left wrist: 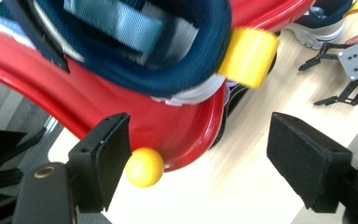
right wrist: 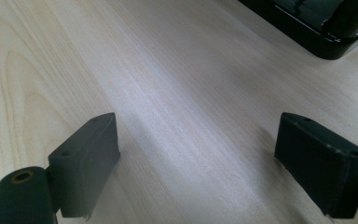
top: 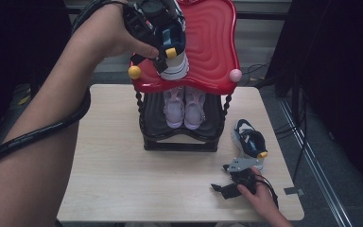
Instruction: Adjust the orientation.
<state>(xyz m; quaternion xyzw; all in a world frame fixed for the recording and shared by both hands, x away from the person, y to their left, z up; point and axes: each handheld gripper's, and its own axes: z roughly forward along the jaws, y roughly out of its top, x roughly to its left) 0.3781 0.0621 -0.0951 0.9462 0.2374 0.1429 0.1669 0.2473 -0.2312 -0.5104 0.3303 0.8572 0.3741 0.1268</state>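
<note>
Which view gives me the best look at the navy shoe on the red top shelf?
The left gripper view: the navy shoe is close up, its heel and yellow pull tab resting on the red shelf. In the high view the left gripper covers much of the shoe.

Navy sneaker with yellow tab on a glossy red shelf.

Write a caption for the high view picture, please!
Left gripper open above a navy shoe on the red rack top.
</note>
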